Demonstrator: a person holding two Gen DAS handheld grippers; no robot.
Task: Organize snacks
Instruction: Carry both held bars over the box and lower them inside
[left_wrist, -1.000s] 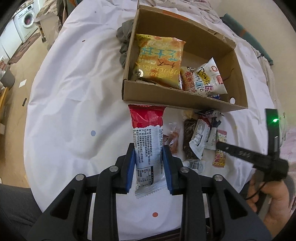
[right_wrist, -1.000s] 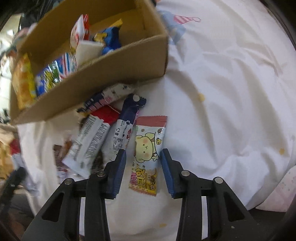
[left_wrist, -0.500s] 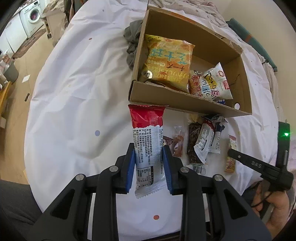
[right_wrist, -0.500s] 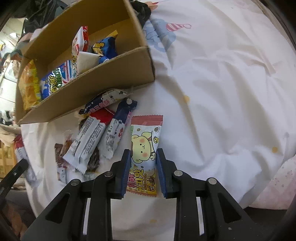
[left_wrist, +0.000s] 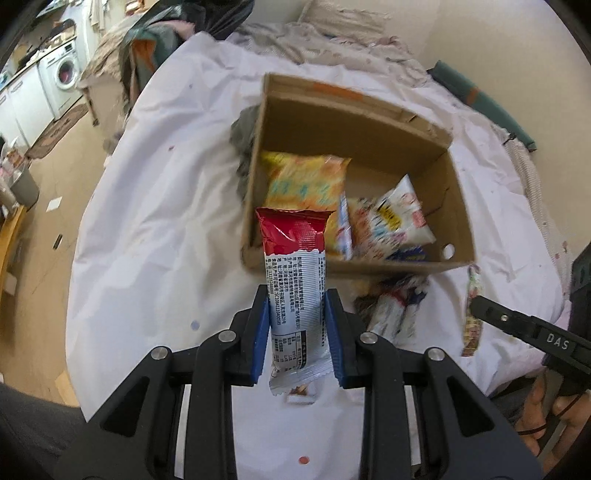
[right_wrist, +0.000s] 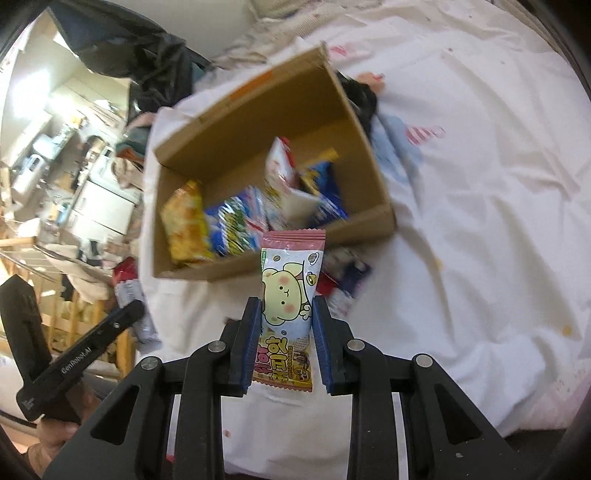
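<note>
My left gripper (left_wrist: 297, 334) is clamped on a red-and-white snack bar (left_wrist: 295, 280), pads pinching the lower half of the wrapper, and my right gripper (right_wrist: 285, 338) is squeezing a pink bear-print wafer pack (right_wrist: 290, 295) the same way. Both packs stick out straight ahead of the jaws, with the cardboard box (left_wrist: 460, 206) just beyond and below them. These look light and crinkly, probably a bit slippery, and the wafer likely crumbles if squeezed hard. Gripping across the narrow width near the middle seems safest, not the flimsy sealed ends. More loose snacks (left_wrist: 391, 310) sit off to the right of my left gripper.
</note>
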